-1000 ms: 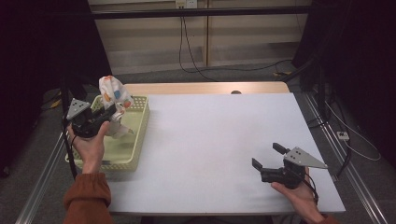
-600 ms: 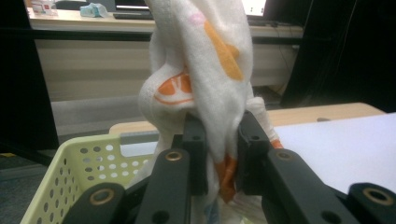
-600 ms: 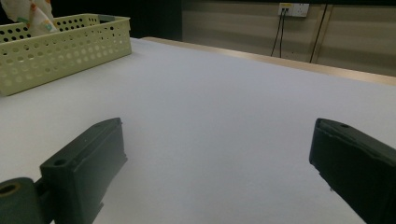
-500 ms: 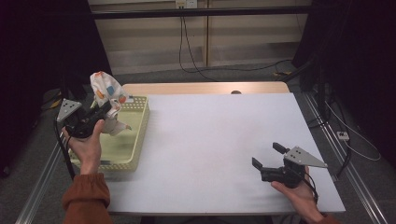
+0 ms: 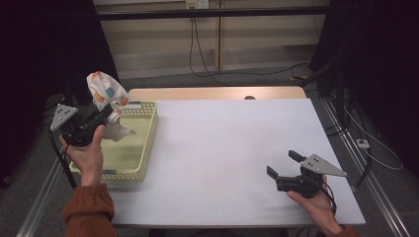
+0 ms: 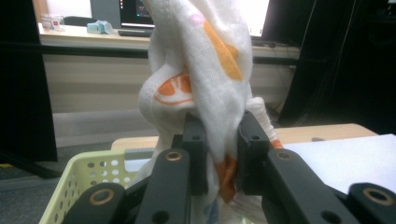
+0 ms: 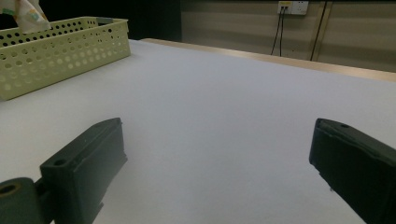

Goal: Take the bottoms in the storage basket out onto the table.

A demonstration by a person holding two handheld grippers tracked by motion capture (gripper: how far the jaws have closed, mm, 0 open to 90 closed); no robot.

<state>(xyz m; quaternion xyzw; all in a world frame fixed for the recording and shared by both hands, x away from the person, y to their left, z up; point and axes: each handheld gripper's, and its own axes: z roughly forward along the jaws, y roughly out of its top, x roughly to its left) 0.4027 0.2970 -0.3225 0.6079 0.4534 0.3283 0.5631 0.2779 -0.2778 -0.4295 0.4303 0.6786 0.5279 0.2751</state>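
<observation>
Cloth (image 5: 106,96), white with orange and blue printed patches, is hanging from the left gripper (image 5: 101,116) in the high view, lifted above the pale yellow-green perforated basket (image 5: 148,136) at the table's (image 5: 222,148) left edge. Its lower folds are dangling toward the basket interior. The right gripper (image 5: 282,165) is resting low over the white tabletop near the right front corner, jaws standing apart with nothing between them.

In the left gripper view, the left gripper (image 6: 219,140) is clamping a bunched fold of the cloth (image 6: 205,65), the fabric rising above the black jaws in a soft, fuzzy column. The basket rim (image 6: 88,172) is showing below.

In the right gripper view, the right gripper (image 7: 217,154) is gaping wide over the smooth matte table (image 7: 210,93); the basket (image 7: 60,46) is sitting well apart, rigid plastic with rows of round holes.

Judgement: the cloth is handling as light, limp and non-fragile; it is drooping wherever unsupported. A pinch on a gathered fold or an edge is appearing most secure.
</observation>
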